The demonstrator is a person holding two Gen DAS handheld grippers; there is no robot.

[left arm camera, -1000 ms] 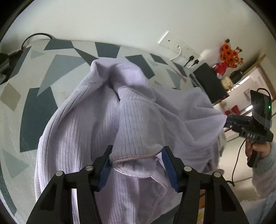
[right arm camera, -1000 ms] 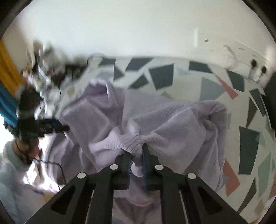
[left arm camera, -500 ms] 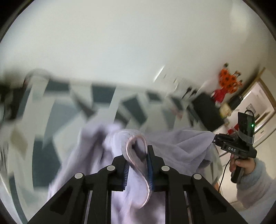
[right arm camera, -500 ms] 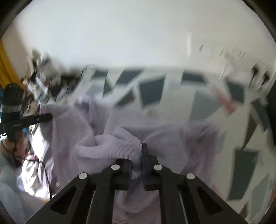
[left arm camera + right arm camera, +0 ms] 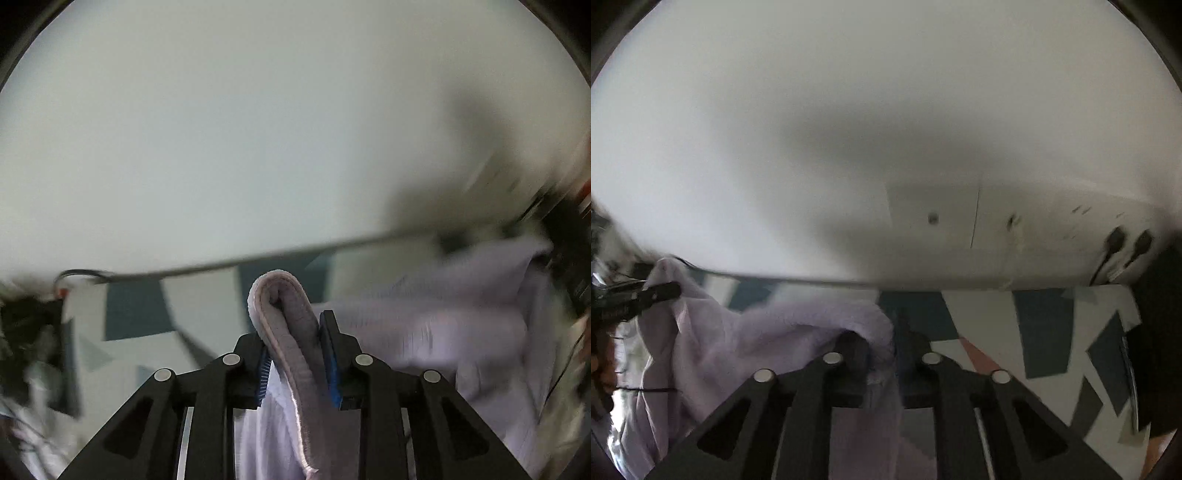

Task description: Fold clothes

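Observation:
A pale lilac ribbed garment point(image 5: 461, 325) hangs lifted above the patterned tabletop point(image 5: 140, 306). My left gripper point(image 5: 293, 343) is shut on a rolled hem of it, which loops up between the blue pads point(image 5: 330, 363). In the right wrist view the same lilac garment point(image 5: 798, 332) drapes leftward from my right gripper point(image 5: 882, 350), which is shut on a bunched fold. Far left in that view, the other gripper's tip point(image 5: 653, 293) holds the cloth's far corner. The lower part of the garment is hidden below both grippers.
A white wall point(image 5: 886, 129) fills the upper half of both views. A socket strip with black plugs point(image 5: 1126, 240) sits at the wall's foot on the right. The tabletop point(image 5: 1045, 332) shows teal, grey and pink shapes. Blurred dark clutter point(image 5: 26, 332) lies at the left edge.
My left gripper went from open around the hem to shut on it. Both grippers then rose and tilted towards the wall, lifting the garment off the table.

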